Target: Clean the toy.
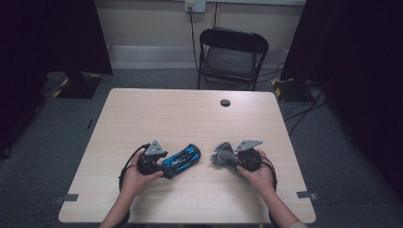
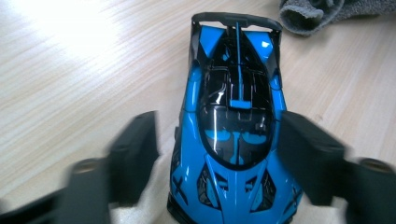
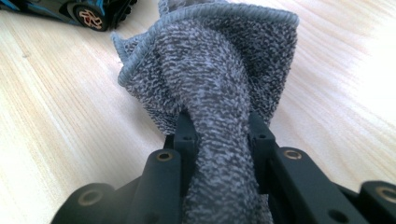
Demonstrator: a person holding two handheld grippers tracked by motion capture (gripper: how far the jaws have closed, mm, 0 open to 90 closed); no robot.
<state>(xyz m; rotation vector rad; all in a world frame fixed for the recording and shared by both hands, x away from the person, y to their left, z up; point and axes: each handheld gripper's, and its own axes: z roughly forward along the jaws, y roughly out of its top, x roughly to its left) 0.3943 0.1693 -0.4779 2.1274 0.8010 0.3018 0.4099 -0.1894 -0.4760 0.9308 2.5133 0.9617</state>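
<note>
The pale wooden desk (image 1: 190,114) carries a blue toy car (image 2: 233,126) and a grey cloth (image 3: 219,84), lying near each other towards its near edge. The left hand-held gripper (image 2: 219,154) is spread around the car's nose. The right hand-held gripper (image 3: 219,135) pinches the cloth. No writing can be read.

Left gripper (image 1: 164,167) spread wide, jaws apart — right gripper (image 1: 227,158) clamped tight; both hands low.
</note>
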